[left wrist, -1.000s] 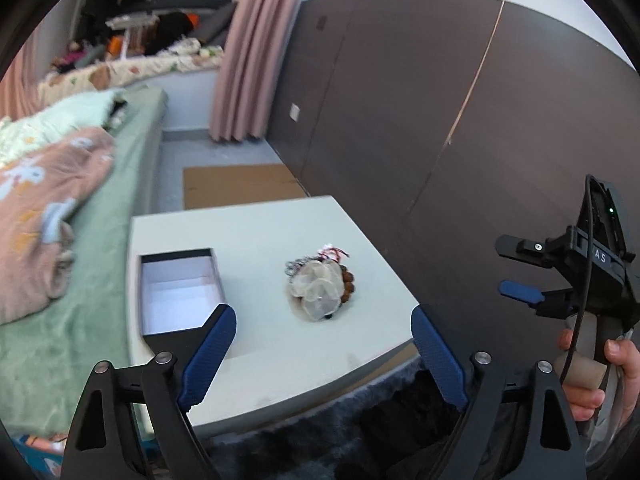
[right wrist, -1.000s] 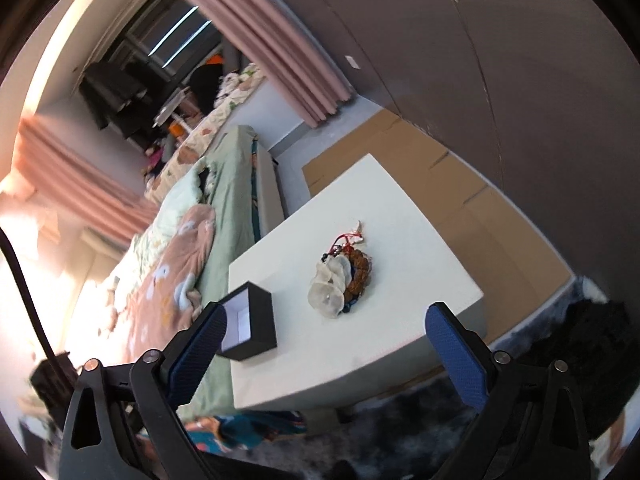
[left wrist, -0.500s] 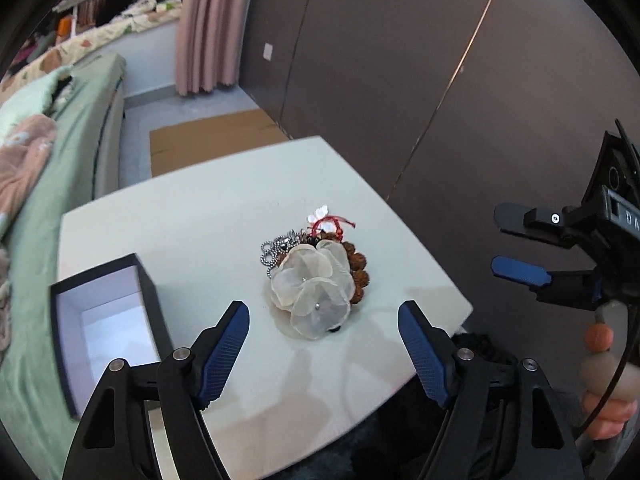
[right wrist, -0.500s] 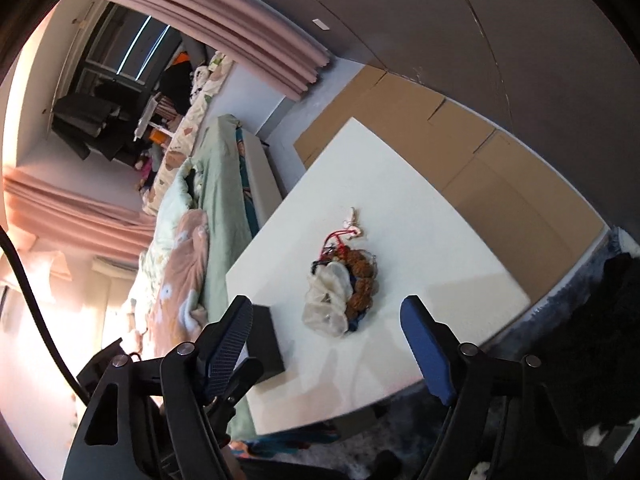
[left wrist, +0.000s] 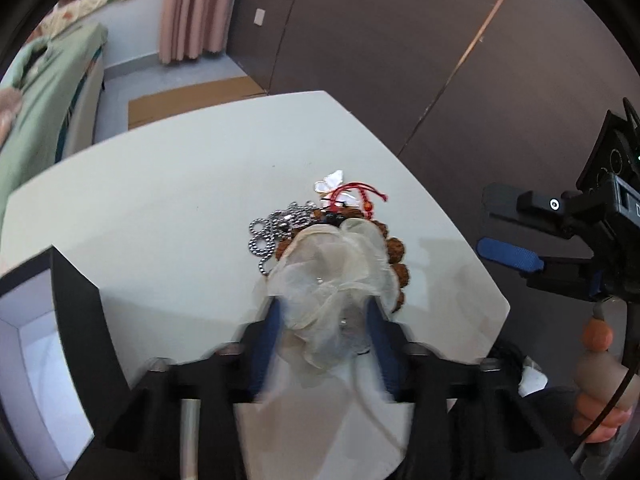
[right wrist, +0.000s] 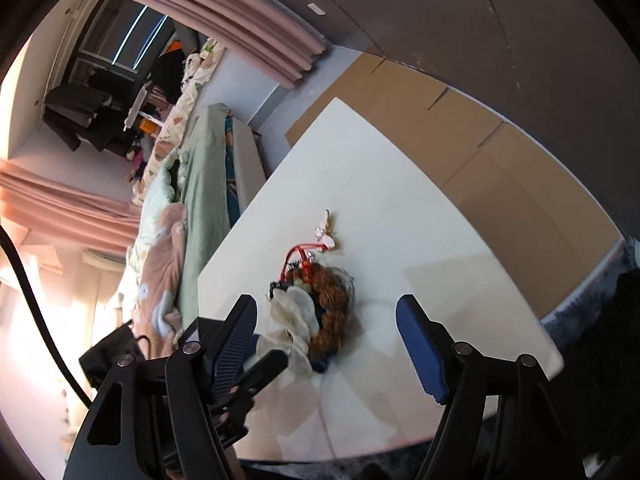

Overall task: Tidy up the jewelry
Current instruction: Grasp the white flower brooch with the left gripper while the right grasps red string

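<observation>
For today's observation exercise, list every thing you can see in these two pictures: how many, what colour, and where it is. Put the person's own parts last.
Table: one, white, beside the bed.
Fabric flower: one, cream, on the jewelry pile, between the left gripper's fingers.
Bead bracelet: one, brown, under the flower.
Metal chain: one, silver, left of the flower in the left wrist view.
Red cord: one, at the pile's far end.
Butterfly charm: one, pale pink, beyond the cord.
Box: one, black outside, white inside, open, at the table's near left.
Bed: one, green cover, pink blanket.
Curtains: pink, by the wall.
Cardboard: brown, on the floor.
Left gripper: black, blue pads, closing around the flower.
Right gripper: black, blue pads, open.
Hand: one, holding the right gripper's handle.
</observation>
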A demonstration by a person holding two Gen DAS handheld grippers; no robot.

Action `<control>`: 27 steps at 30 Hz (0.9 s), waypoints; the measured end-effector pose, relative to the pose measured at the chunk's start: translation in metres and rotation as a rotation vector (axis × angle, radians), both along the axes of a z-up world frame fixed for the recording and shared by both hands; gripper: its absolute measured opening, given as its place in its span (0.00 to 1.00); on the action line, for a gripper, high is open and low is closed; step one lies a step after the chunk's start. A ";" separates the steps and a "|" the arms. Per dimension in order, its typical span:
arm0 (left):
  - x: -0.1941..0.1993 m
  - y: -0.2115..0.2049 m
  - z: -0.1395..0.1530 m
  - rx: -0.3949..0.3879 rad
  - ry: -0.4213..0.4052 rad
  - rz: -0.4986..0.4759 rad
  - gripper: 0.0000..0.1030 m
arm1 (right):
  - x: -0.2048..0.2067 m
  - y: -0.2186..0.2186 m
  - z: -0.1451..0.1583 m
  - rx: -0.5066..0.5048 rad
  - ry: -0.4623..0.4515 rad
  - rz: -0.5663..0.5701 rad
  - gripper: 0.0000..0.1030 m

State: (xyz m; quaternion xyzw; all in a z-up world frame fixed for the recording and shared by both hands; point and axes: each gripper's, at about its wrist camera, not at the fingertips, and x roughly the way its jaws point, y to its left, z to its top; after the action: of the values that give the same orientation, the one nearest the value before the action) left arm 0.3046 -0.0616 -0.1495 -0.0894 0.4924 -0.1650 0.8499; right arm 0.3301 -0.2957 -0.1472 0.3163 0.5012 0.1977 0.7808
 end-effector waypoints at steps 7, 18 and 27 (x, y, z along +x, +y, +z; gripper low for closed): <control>-0.002 0.016 0.019 -0.065 -0.067 0.043 0.01 | 0.019 0.015 -0.011 0.034 -0.016 0.022 0.71; -0.015 0.047 0.064 -0.210 -0.197 0.085 0.01 | 0.037 0.046 -0.021 0.014 -0.052 0.047 0.71; -0.017 0.062 0.072 -0.216 -0.210 0.121 0.01 | 0.049 0.052 -0.030 0.022 -0.045 0.025 0.52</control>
State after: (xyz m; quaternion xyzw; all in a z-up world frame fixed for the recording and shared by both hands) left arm 0.2878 0.0006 -0.0772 -0.1919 0.3737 -0.1738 0.8907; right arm 0.3789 -0.2433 -0.1772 0.3139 0.4853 0.2202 0.7858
